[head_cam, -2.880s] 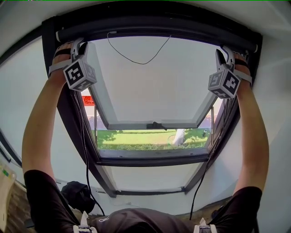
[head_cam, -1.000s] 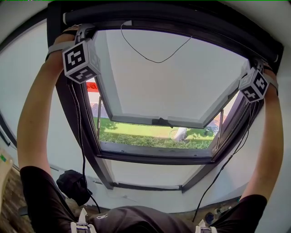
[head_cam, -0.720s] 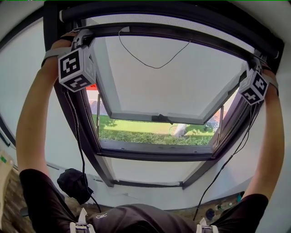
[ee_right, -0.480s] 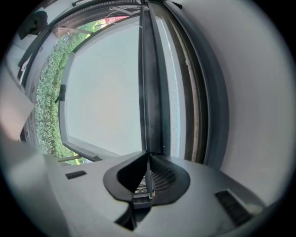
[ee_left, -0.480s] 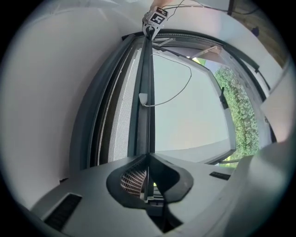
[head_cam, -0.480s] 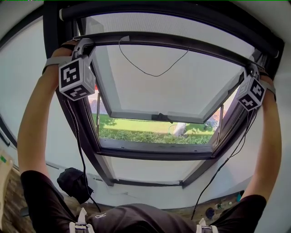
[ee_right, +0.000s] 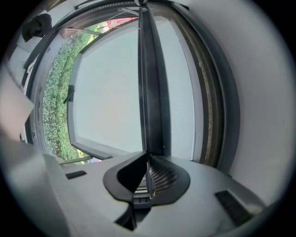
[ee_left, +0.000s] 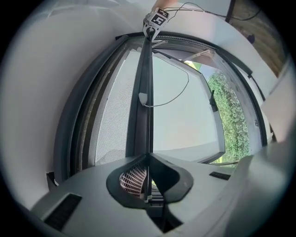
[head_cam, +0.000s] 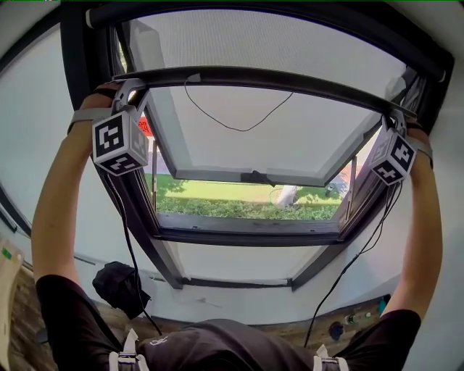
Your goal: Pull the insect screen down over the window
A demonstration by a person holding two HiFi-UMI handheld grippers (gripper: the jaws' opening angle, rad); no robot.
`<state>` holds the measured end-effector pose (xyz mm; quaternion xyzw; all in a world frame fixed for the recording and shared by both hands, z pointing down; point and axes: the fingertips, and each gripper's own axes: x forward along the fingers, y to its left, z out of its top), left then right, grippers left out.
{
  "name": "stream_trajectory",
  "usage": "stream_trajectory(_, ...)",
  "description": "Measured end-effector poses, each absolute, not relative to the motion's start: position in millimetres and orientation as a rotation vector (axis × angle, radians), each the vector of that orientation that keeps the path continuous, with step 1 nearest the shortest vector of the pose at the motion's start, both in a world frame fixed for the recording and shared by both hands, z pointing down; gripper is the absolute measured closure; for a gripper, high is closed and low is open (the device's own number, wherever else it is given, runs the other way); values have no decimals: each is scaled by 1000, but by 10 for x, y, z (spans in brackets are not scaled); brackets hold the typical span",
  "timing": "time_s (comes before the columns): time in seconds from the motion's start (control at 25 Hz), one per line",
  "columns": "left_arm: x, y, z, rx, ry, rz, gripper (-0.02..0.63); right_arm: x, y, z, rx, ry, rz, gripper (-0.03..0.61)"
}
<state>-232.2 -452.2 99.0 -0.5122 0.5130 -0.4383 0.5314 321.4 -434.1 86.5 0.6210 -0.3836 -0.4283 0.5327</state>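
Observation:
The insect screen's dark pull bar (head_cam: 261, 78) spans the window from left to right, with a strip of grey mesh (head_cam: 275, 40) stretched above it up to the roller housing (head_cam: 239, 9). My left gripper (head_cam: 129, 85) is shut on the bar's left end, and my right gripper (head_cam: 396, 116) is shut on its right end. In the left gripper view the bar (ee_left: 145, 92) runs away from the left gripper (ee_left: 149, 155) to the right gripper (ee_left: 155, 21), mesh (ee_left: 113, 115) beside it. The right gripper view shows the right gripper (ee_right: 147, 156) closed on the bar (ee_right: 150, 92).
Below the bar the window sash (head_cam: 246, 145) stands tilted open outward, its handle (head_cam: 254, 177) at the lower edge. A thin black cord (head_cam: 232, 127) hangs in a loop from the bar. Grass (head_cam: 239, 209) shows outside. A black bag (head_cam: 123, 288) lies on the floor at lower left.
The pull bar has come down away from the roller housing, uncovering more mesh above it. Both grippers have moved down with it, still closed on its ends.

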Motion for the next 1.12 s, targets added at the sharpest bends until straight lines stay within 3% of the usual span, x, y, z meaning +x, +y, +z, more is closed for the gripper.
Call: stream_trajectory(1.12,-2250,-4482,2270,-1340,1059,-1187,581,3240,-4366,2170,1324,-1021,-824,551)
